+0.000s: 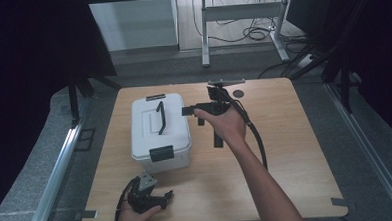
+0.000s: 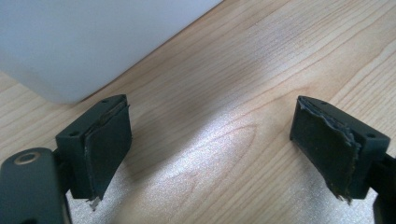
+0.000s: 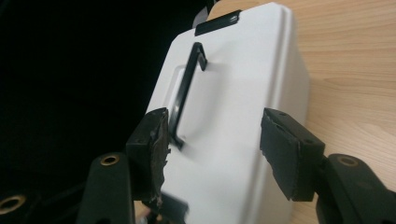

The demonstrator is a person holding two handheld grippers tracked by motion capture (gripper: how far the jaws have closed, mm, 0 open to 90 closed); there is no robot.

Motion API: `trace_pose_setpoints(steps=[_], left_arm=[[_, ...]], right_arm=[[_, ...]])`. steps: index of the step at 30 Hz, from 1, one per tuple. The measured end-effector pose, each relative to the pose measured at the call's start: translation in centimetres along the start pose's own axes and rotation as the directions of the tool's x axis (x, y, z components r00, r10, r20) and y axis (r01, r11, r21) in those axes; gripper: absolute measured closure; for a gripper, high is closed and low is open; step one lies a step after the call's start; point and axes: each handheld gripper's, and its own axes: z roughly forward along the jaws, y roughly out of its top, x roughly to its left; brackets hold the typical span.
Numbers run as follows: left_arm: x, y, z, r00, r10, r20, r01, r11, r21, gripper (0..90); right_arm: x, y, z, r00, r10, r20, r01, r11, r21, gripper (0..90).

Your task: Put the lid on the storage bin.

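1. High view: a light wooden table [image 1: 286, 151] with rounded corners stands on a grey floor, with metal rails running along both sides and dark curtains closing in the left and right.
2. Beyond the far edge stands a grey metal table frame [image 1: 240, 23], with black cables [image 1: 253, 33] coiled on the floor under it.
3. A small dark round disc [image 1: 239, 93] sits in the tabletop near the far edge, just beyond the right hand.
4. A white storage box [image 1: 161, 134] stands left of the table's centre, lid on, with a black carry handle [image 1: 160, 117] raised on top and a black latch [image 1: 161, 153] on its near end; another latch shows at the far end.
5. The right gripper [image 1: 187, 110] is held above the table just right of the box, pointing at it, its cable trailing back along the forearm; in the right gripper view its jaws stand apart with nothing between them, framing the lid and handle of the box, though whether the left pad touches the handle is hard to tell.
6. The left gripper [image 1: 168, 196] lies low near the front edge, just in front of the box; in the left gripper view its jaws are spread wide over bare wood, the white corner of the box beside them.
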Motion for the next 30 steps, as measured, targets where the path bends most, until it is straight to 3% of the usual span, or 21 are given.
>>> trace_pose_setpoints(steps=[5,16,21,24,27,30], left_arm=[[0.0,0.0,0.0,1.0000,0.001,0.000,-0.001,1.0000,-0.001,12.6],[0.0,0.0,0.0,1.0000,0.002,-0.002,-0.002,1.0000,-0.002,12.6],[0.0,0.0,0.0,1.0000,0.001,0.000,-0.001,1.0000,-0.003,12.6],[0.0,0.0,0.0,1.0000,-0.002,0.000,0.002,1.0000,-0.003,12.6],[0.0,0.0,0.0,1.0000,-0.003,0.000,0.003,1.0000,-0.004,12.6],[0.0,0.0,0.0,1.0000,-0.002,0.001,0.002,1.0000,-0.003,12.5]], right_arm=[[-2.2,-2.1,-2.8,0.9995,-0.030,-0.008,0.030,0.999,-0.034,40.6],[-8.2,-8.3,-7.4,1.0000,-0.003,-0.010,0.002,0.996,-0.089,37.9],[-10.5,-10.7,-8.2,0.9999,0.012,0.011,-0.011,0.996,-0.088,37.0],[-11.6,-11.5,-8.2,0.9991,0.024,0.035,-0.022,0.998,-0.057,37.0],[-12.1,-11.7,-8.0,0.9984,0.044,0.035,-0.041,0.997,-0.062,36.9],[-12.1,-11.6,-8.0,0.9991,0.034,0.026,-0.033,0.997,-0.064,36.7]])
